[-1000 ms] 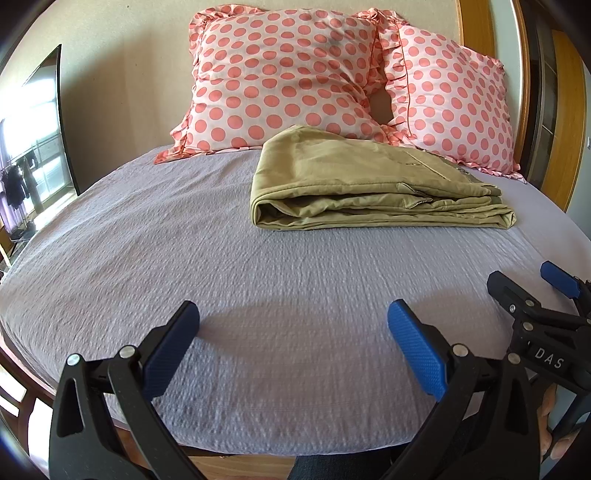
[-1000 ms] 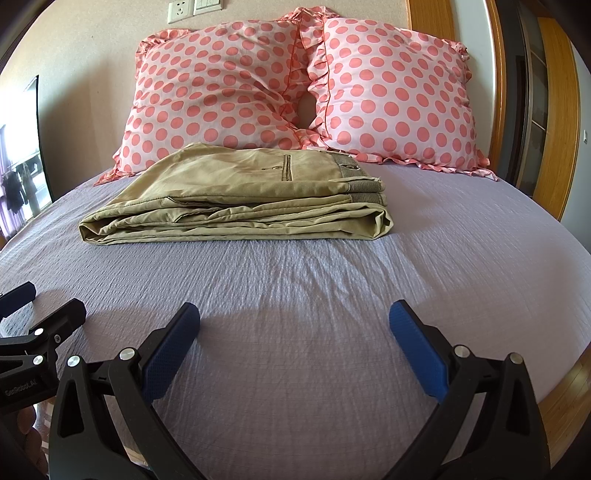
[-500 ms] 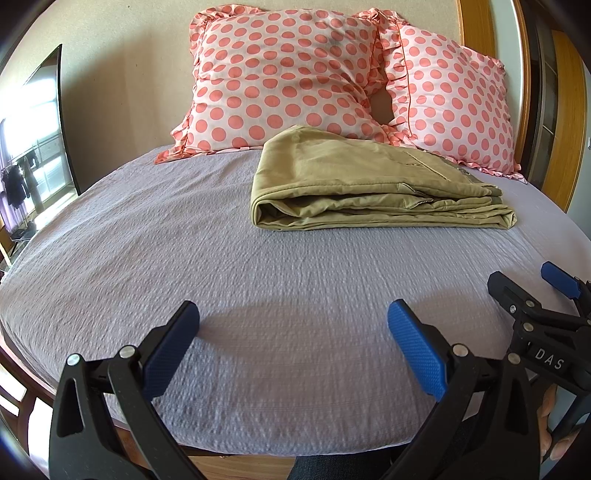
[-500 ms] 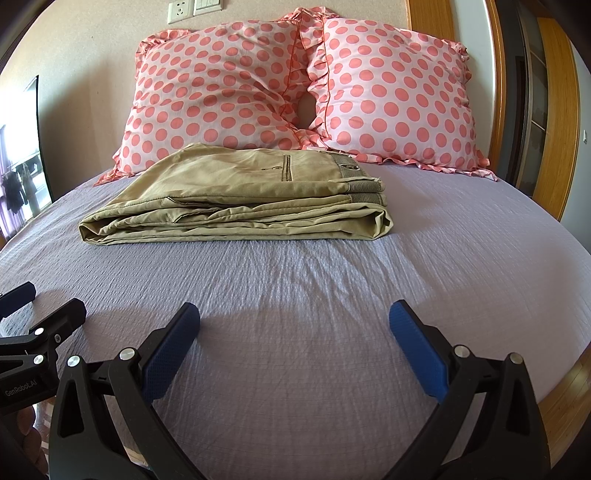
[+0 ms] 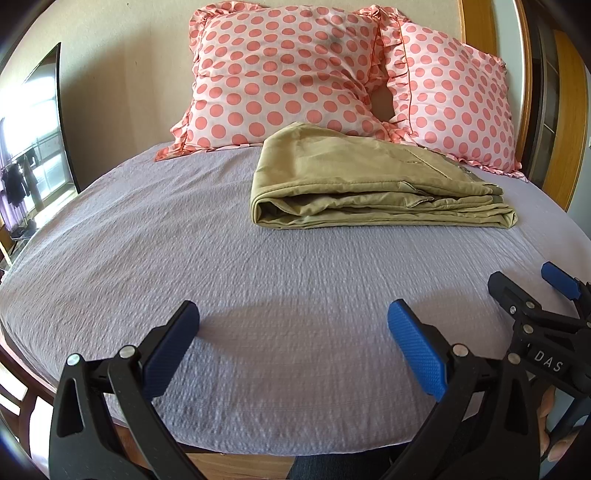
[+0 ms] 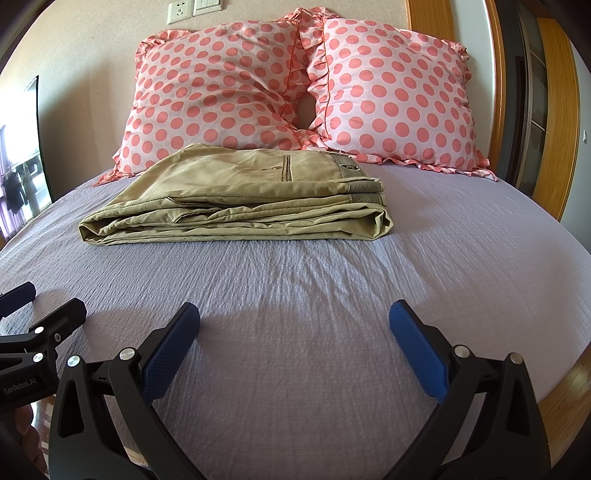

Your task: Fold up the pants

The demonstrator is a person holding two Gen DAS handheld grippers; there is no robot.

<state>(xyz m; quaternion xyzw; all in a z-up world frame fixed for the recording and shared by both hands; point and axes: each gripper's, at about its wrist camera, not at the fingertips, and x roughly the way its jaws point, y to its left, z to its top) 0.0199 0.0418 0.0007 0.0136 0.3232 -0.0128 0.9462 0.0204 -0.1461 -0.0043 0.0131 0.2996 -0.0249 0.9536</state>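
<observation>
Nothing has changed over the last second: the khaki pants (image 6: 236, 201) remain folded on the bed (image 6: 443, 258). Left gripper (image 5: 293, 345) and right gripper (image 6: 295, 345) stay wide, empty; folding appears complete.

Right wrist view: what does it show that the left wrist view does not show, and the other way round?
Only the right wrist view shows the wall socket, the ribbed waistband of the pants and the left gripper at its left edge.

Only the left wrist view shows the rounded fold of the pants and the right gripper at its right edge.

Both show the folded pants on the bed, two dotted pillows behind, and open, empty blue fingers.
</observation>
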